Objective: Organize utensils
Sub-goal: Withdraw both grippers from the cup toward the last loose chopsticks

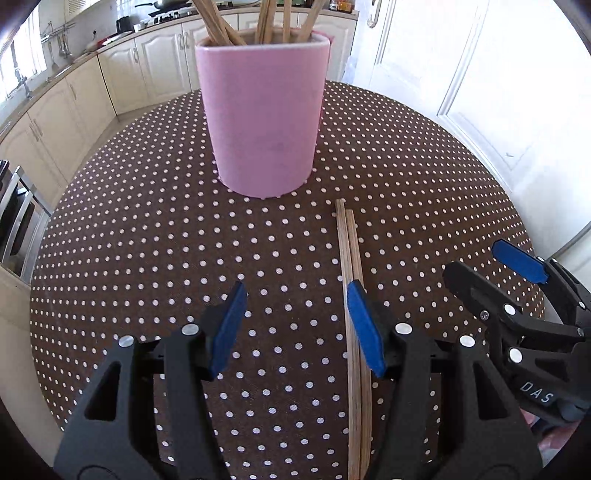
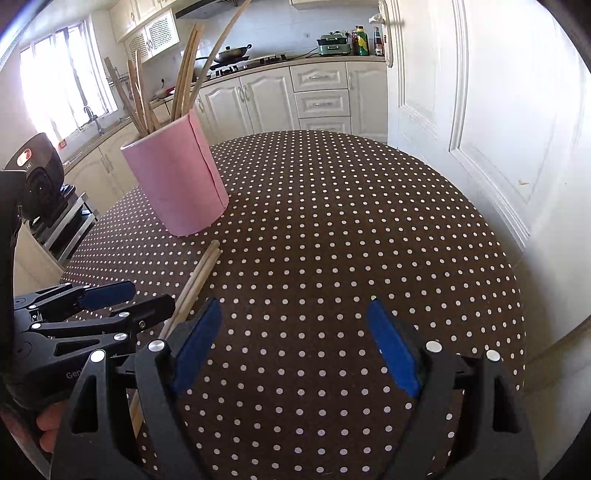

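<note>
A pink cylindrical holder point(image 1: 263, 118) stands upright on the dotted table and holds several wooden chopsticks point(image 1: 221, 22); it also shows in the right wrist view point(image 2: 177, 184). A pair of wooden chopsticks point(image 1: 351, 251) lies flat on the table in front of the holder, also seen in the right wrist view point(image 2: 201, 275). My left gripper point(image 1: 295, 325) is open and empty, its right finger over the lying pair. My right gripper point(image 2: 295, 343) is open and empty, to the right of the pair; it also shows in the left wrist view point(image 1: 495, 266).
The round table point(image 2: 369, 221) has a brown cloth with white dots. Cream kitchen cabinets point(image 2: 317, 99) and a counter with a stove stand behind it. A white door point(image 2: 498, 110) is at the right. A metal chair point(image 1: 18, 214) stands at the left.
</note>
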